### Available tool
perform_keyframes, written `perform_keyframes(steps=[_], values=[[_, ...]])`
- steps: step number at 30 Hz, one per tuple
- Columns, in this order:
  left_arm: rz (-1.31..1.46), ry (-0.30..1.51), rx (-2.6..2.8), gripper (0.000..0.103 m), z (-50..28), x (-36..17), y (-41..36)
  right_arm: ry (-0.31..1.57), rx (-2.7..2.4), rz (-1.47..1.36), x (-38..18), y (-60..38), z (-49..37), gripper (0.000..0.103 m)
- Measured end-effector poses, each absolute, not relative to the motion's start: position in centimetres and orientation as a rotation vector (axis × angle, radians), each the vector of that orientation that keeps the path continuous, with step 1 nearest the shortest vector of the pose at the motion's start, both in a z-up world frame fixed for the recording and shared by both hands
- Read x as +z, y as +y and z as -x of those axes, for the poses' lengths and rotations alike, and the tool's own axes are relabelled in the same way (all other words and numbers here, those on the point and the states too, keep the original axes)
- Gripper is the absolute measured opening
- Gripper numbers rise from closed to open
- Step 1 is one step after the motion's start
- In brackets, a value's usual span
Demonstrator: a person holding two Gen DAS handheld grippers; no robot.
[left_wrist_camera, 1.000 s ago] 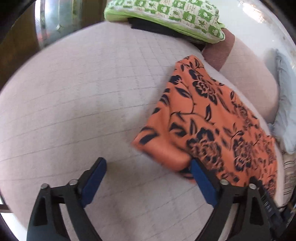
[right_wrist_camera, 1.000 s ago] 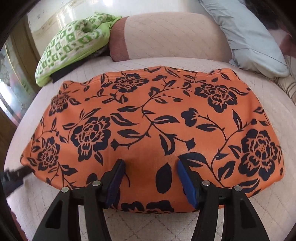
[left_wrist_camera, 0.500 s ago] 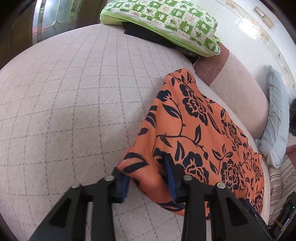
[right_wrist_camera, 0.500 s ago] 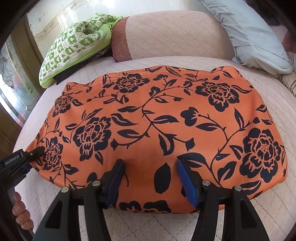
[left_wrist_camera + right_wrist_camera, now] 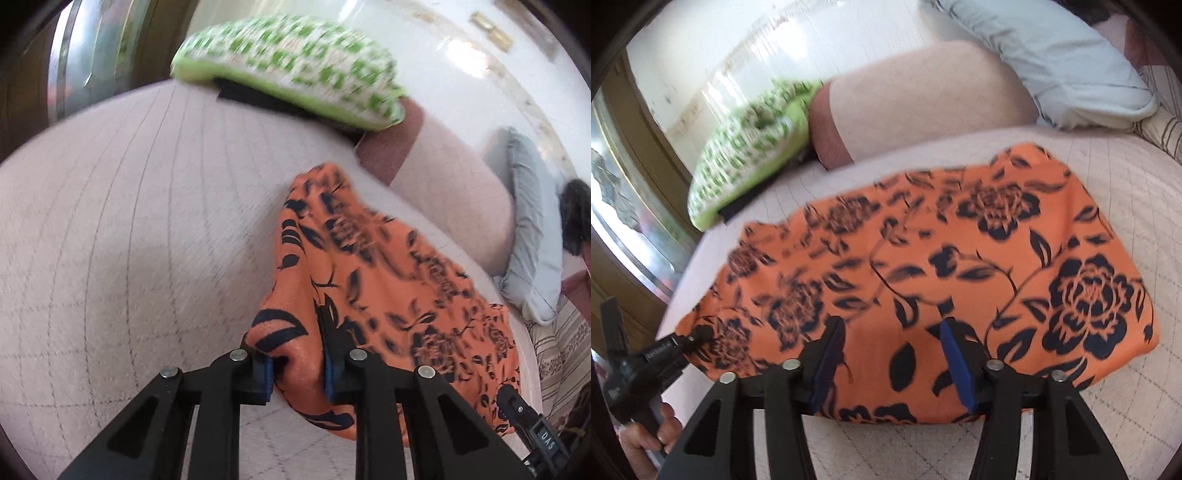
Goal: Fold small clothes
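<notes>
An orange garment with dark blue flowers (image 5: pixel 960 266) lies spread on a pale quilted cushion (image 5: pixel 129 240). My left gripper (image 5: pixel 297 373) is at the garment's (image 5: pixel 369 280) left near corner. Its jaws are closing, and the blue pads pinch a raised bunch of cloth. In the right wrist view, that left gripper's fingertip (image 5: pixel 698 334) sits at the cloth's left corner. My right gripper (image 5: pixel 892 347) stands over the garment's near edge. Its jaws are closing too, with flat cloth between the pads (image 5: pixel 955 362), not squeezed. One right finger (image 5: pixel 513 400) shows at the cloth's far corner.
A green checked cushion (image 5: pixel 295 62) lies on something dark at the back left. A pink bolster (image 5: pixel 923 110) runs along the back, with a grey-blue pillow (image 5: pixel 1052 55) to its right. A window frame (image 5: pixel 635 206) stands to the left. A person's hand (image 5: pixel 653 435) holds the left gripper.
My left gripper went from wide open beside the corner to pinching it, and the corner has risen. My right gripper's jaws narrowed a little over the near edge. Both views are blurred by movement.
</notes>
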State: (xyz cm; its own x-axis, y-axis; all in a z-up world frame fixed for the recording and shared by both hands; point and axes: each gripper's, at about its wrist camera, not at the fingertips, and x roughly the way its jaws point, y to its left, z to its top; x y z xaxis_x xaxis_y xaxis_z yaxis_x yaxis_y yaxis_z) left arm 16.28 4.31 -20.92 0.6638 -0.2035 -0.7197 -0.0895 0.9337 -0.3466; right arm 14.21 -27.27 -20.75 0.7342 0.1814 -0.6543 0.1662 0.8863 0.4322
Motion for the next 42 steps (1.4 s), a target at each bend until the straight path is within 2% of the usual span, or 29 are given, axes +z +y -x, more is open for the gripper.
perform_keyframes(steps=[2, 4, 7, 11, 12, 14, 15, 17, 18, 20, 22, 27, 33, 42], values=[[0.341, 0.803, -0.092, 0.02, -15.9, -20.0, 3.4, 0.759, 0.04, -0.47, -20.6, -26.3, -14.6, 0.044], [0.327, 0.77, -0.124, 0.02, -15.7, -19.2, 2.9, 0.798, 0.055, -0.428, -21.2, -25.2, -15.1, 0.043], [0.302, 0.748, -0.145, 0.02, -15.7, -18.8, 2.5, 0.97, 0.073, -0.368, -24.0, -23.6, -16.7, 0.044], [0.329, 0.788, -0.124, 0.021, -16.6, -19.5, 2.8, 0.962, 0.075, -0.332, -23.3, -23.2, -16.5, 0.044], [0.337, 0.806, -0.11, 0.023, -16.6, -19.8, 3.0, 0.959, 0.08, -0.368, -23.4, -23.6, -16.3, 0.044], [0.366, 0.859, -0.088, 0.033, -17.0, -20.8, 3.4, 0.955, 0.089, -0.415, -23.3, -24.4, -16.2, 0.044], [0.394, 0.889, -0.086, 0.044, -17.2, -21.5, 3.7, 0.953, 0.089, -0.427, -23.2, -24.8, -16.1, 0.044], [0.458, 0.925, -0.088, 0.047, -17.5, -22.5, 4.1, 0.95, 0.08, -0.439, -23.1, -25.3, -16.1, 0.044], [0.471, 0.933, -0.085, 0.047, -17.6, -22.9, 4.3, 0.949, 0.077, -0.444, -23.1, -25.5, -16.2, 0.044], [0.463, 0.94, -0.071, 0.028, -17.6, -23.2, 4.4, 0.942, 0.074, -0.454, -23.2, -25.6, -16.0, 0.044], [0.466, 0.952, -0.075, 0.022, -17.7, -23.5, 4.6, 0.929, 0.062, -0.442, -23.1, -25.9, -15.8, 0.044], [0.423, 0.906, -0.089, 0.018, -17.1, -22.4, 4.0, 0.864, 0.009, -0.492, -22.3, -27.9, -15.1, 0.044], [0.312, 0.781, -0.199, 0.018, -15.4, -17.8, 1.1, 0.809, -0.126, -0.66, -22.4, -33.3, -14.2, 0.044], [0.176, 0.734, -0.365, 0.018, -13.8, -13.1, -7.7, 0.72, -0.239, -0.882, -22.8, -41.8, -10.6, 0.044]])
